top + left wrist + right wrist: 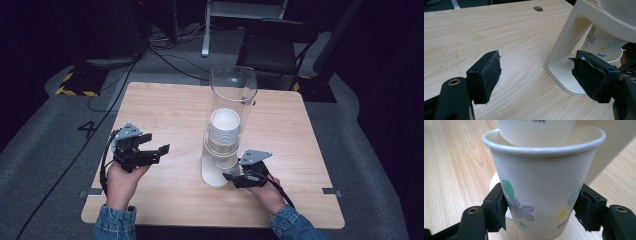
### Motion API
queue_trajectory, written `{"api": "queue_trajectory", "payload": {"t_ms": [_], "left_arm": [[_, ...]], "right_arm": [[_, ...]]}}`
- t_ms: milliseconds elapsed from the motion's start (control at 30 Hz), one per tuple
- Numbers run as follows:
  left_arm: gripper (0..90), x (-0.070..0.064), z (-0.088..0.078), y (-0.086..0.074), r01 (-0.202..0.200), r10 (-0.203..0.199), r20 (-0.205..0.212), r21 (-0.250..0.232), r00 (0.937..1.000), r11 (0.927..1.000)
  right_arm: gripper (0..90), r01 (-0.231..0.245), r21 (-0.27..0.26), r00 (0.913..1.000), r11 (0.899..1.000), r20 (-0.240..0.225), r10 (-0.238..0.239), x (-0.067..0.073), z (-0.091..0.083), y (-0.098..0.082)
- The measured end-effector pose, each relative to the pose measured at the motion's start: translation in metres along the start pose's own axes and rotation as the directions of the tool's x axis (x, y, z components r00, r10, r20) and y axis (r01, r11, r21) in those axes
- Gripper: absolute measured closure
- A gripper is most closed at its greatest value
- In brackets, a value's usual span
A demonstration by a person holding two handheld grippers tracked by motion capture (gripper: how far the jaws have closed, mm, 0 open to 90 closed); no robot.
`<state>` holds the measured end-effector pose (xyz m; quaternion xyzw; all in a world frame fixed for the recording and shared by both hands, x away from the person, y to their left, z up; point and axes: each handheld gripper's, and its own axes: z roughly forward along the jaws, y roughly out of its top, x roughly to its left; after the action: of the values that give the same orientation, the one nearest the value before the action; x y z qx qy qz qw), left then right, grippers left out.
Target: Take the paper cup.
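Observation:
A cup dispenser stands mid-table: a clear tube [233,95] holding a stack of white paper cups [224,127] on a cream stand [214,175]. My right gripper [233,176] reaches under the stand from the right. In the right gripper view it [541,212] is shut on the lowest flowered paper cup [541,177], pads [500,207] pressing both sides, with another cup [536,132] nested just above. The left gripper [156,144] hovers left of the dispenser, open with nothing between its jaws [536,67]. From there I see the cream stand [571,47] and the flowered cup [601,45].
The square wooden table [170,105] has a cable hole [538,9] near its far edge. Behind it are a black folding chair [277,45], floor cables [165,55] and a yellow-black striped marker [75,85] on grey carpet.

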<state>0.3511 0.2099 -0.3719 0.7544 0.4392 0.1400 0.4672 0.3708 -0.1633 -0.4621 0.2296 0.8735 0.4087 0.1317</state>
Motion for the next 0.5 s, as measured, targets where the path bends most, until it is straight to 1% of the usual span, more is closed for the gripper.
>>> {"api": "queue_trajectory", "payload": {"t_ms": [200,367,400,500], "left_arm": [[22.5,-0.001,0.009,0.005,-0.007,0.007,0.015,0.007,0.9999,0.9999],[22.5,-0.001,0.016,0.008,-0.015,0.014,0.024,0.015,0.9996,0.9998],[22.4,-0.002,0.017,0.009,-0.013,0.013,0.023,0.015,0.9996,0.9998],[22.4,-0.003,0.019,0.010,-0.017,0.016,0.026,0.017,0.9995,0.9997]], "right_arm": [[34.2,-0.006,0.016,0.9998,1.000,0.016,0.006,-0.001,-0.005,-0.006],[34.2,-0.022,0.027,0.9982,0.999,0.056,0.020,-0.008,-0.012,-0.011],[34.3,-0.027,0.027,0.9972,0.999,0.071,0.025,-0.011,-0.015,-0.013],[34.3,-0.039,0.030,0.9945,0.999,0.098,0.036,-0.017,-0.020,-0.015]]}}
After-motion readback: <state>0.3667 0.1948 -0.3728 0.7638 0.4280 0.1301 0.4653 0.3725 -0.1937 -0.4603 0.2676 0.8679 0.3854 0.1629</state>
